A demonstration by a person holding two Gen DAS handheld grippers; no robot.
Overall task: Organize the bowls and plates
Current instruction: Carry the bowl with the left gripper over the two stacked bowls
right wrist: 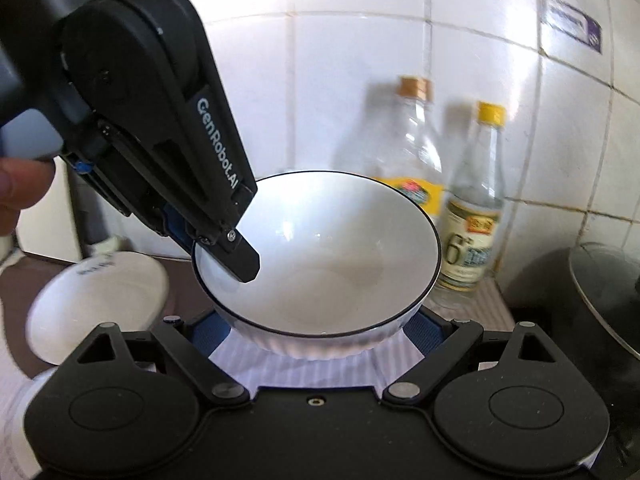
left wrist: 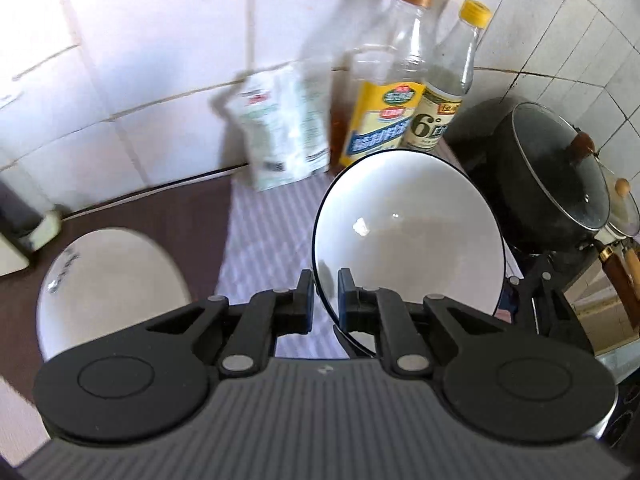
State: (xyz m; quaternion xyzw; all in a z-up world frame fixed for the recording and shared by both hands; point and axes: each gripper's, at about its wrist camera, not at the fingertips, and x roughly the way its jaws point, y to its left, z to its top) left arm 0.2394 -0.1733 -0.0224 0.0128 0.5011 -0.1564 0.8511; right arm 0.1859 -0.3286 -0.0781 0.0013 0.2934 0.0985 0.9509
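The left hand-held gripper (left wrist: pixel 324 300) is clenched on the black-rimmed bowl's (left wrist: pixel 408 232) rim, the right hand-held gripper (right wrist: pixel 320 332) cradles its sides, and the other bowl (left wrist: pixel 108 280) to the left awaits stacking.

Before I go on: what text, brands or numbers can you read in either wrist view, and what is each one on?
"GenRobot.AI": side of the left gripper, read in the right wrist view.
"6°": label of the yellow-capped bottle.
Brown-capped bottle: yellow and blue label with Chinese characters, too blurred to read.
White pouch: print blurred, unreadable.
Small white bowl: dark marking on the rim, unreadable.
Wall sticker: blurred, unreadable.
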